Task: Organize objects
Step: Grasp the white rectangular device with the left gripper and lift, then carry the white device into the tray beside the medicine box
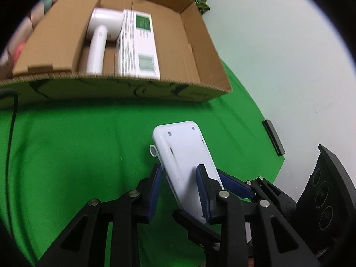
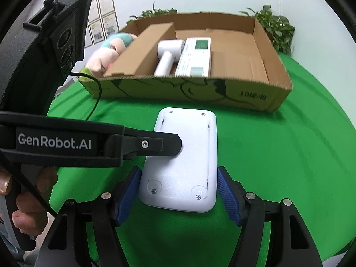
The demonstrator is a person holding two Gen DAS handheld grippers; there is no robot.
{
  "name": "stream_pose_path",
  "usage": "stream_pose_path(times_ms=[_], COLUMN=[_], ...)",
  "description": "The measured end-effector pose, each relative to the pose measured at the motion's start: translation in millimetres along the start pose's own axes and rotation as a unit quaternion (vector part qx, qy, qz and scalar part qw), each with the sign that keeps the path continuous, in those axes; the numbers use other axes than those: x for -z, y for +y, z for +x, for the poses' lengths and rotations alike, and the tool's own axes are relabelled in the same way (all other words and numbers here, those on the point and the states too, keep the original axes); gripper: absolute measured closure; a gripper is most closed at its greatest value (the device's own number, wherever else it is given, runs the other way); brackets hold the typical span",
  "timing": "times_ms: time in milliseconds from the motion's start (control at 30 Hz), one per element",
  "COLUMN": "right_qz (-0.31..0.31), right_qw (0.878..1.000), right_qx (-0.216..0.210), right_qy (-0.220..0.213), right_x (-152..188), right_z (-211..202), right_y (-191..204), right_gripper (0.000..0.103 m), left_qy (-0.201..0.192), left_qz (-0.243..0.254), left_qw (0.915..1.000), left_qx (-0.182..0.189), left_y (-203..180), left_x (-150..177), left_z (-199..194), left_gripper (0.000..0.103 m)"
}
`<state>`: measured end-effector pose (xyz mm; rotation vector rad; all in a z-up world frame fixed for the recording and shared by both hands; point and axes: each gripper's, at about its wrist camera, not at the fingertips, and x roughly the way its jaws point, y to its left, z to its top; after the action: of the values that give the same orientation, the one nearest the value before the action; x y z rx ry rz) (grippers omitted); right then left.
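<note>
white flat device (image 2: 180,162): underside up, four screws showing, raised off the green cloth (image 2: 278,155) near the table's front edge; long axis runs toward the cardboard box (image 2: 222,91) along the far edge. left gripper (image 1: 181,189) is clamped across its thickness at one side. right gripper (image 2: 179,191) straddles the near end, pads apparently pressing both long sides, though contact is hard to confirm. box holds a white handheld appliance (image 2: 165,55) and a carton (image 2: 195,56).

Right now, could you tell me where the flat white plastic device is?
The flat white plastic device is over the green cloth, before the cardboard box, between both grippers' jaws.
</note>
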<state>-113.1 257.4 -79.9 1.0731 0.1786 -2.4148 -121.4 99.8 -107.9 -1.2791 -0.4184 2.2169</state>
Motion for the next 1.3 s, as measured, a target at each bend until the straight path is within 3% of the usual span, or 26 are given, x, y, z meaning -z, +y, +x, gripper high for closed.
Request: stream_pose_path(times_ms=[733,967,1300], right_qz=[-0.025,-0.027,-0.023], right_qw=[0.994,0.987,0.978], right_qx=[-0.023,-0.025,0.005], right_qy=[-0.108,-0.155,-0.206], right_x=[-71.1,-109.7,-177.4], right_z=[-42.2,-57.1,-82.4], right_y=[27.0,33.6,10.6], right_gripper=[0.038,0.038,0.038], left_qy=[-0.108,-0.145,-0.17], left_qz=[0.046,0.077,0.139], left_qw=[0.9919,0.9846,0.9744], left_qx=[-0.049,-0.061,-0.049], left_y=[-28.0,-44.1,-85.2], left_x=[-47.7,-81.1,-146.5], left_z=[-88.8,-116.4,-128.8], left_gripper=[0.074,0.074,0.074])
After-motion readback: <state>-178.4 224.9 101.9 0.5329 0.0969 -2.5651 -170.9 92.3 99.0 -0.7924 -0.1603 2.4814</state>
